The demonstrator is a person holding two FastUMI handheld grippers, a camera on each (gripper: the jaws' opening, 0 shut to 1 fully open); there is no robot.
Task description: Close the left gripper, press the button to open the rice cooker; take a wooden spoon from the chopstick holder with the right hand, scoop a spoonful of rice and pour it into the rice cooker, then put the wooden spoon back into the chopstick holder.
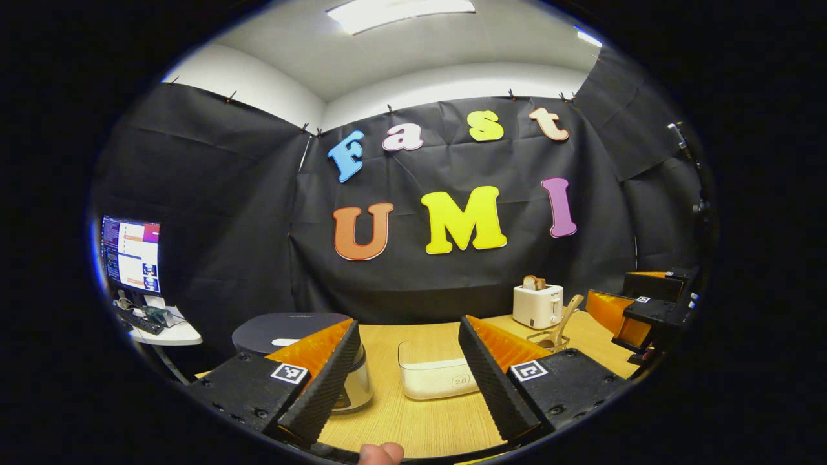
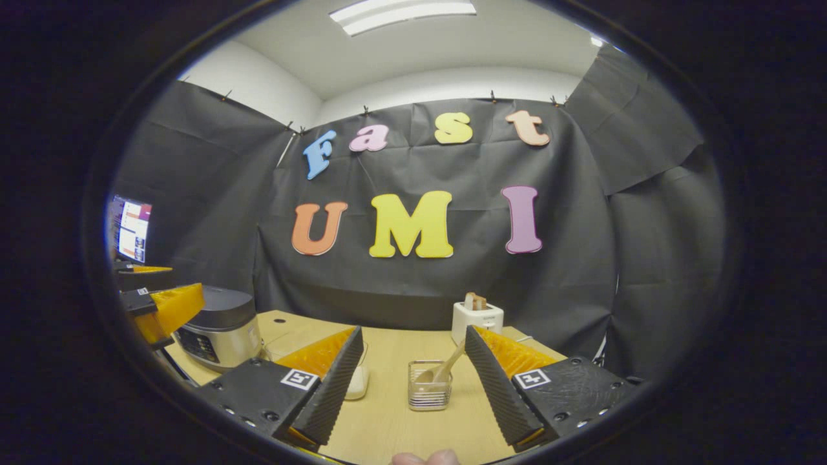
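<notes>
Between the fingers of the left hand-held gripper (image 1: 407,394), spread wide with nothing in them, lies the bare wooden surface (image 1: 413,426), and just beyond their tips sits the clear tub of rice (image 1: 434,374). Off that gripper's left finger stands the rice cooker (image 1: 294,342), lid down, its dark top flat; the button I cannot make out from here. So we're at the very first step, I'd say: these fingers have yet to press together before anything gets pushed.

Over to the right hand-held gripper (image 2: 413,394), also spread and empty. Straight ahead between its fingers stands the chopstick holder (image 2: 429,386), and the wooden spoon (image 2: 444,371) leans in it, handle tipped toward the right finger. Further back, the white toaster (image 2: 477,320) with bread poking out.

Next, as I read it: left fingers together, swing left and down onto the cooker's front edge to find that release. The right one waits, already well lined up on the spoon handle.
</notes>
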